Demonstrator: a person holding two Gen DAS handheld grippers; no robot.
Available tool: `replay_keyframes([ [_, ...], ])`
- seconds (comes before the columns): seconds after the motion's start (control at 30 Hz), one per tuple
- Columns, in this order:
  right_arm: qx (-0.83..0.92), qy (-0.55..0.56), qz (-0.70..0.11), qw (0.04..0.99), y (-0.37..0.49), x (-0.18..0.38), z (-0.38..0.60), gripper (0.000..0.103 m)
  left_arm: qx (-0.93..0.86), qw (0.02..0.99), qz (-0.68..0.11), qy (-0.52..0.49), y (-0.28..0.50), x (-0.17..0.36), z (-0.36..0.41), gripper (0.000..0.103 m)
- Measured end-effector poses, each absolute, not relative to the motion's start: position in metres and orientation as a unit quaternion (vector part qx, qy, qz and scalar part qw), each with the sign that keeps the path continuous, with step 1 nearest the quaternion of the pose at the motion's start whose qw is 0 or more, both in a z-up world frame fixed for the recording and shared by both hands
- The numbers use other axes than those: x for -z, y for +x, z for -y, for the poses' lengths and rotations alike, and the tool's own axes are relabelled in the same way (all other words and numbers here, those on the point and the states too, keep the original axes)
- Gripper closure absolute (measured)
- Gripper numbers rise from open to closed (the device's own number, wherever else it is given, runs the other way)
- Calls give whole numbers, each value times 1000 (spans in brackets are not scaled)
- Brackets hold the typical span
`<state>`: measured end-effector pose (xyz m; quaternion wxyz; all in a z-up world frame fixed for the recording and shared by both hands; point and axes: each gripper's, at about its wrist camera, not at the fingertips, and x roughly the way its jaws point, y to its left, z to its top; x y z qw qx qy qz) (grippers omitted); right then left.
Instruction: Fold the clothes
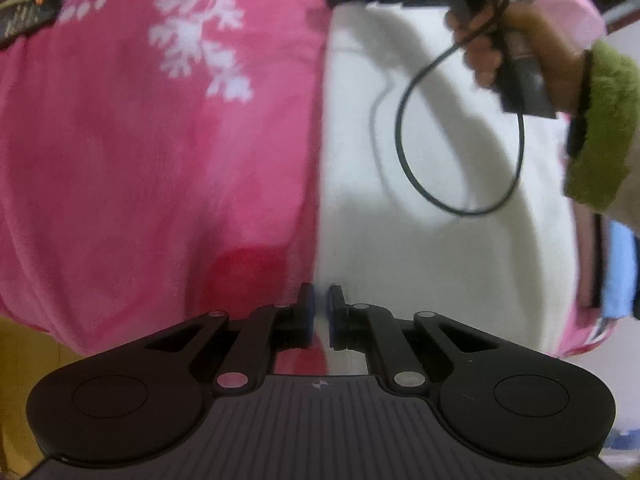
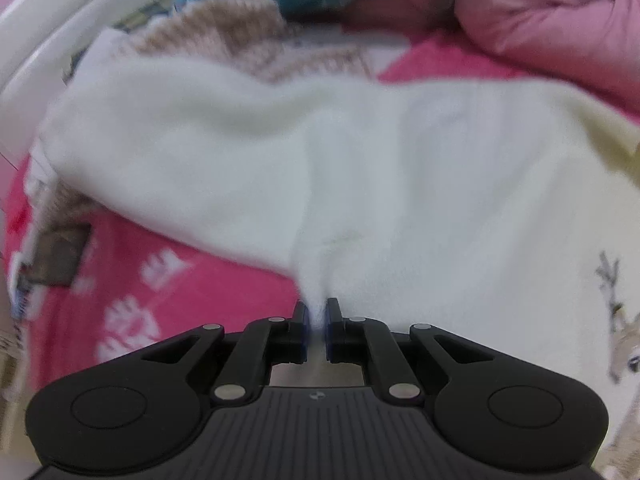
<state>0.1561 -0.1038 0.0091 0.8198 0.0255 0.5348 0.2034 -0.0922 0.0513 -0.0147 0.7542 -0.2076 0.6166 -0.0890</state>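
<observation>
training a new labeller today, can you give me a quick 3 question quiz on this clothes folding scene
1. True or false: the right gripper is shut on a pinch of the white fleece garment.
2. Multiple choice: what does the garment lie on? A) a bare wooden table B) a pink blanket with white leaf prints C) a blue tarp
3. Short answer: what animal is printed on the garment at the right edge of the right wrist view?

Key:
1. True; the fleece bunches between its pads.
2. B
3. A deer
</observation>
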Motion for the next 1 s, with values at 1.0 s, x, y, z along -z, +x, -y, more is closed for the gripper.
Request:
replay_keyframes([
  [1.0,115,245,-521,810,-128,-104,359,93,272,738,-611,91,-57,-8,42,84],
])
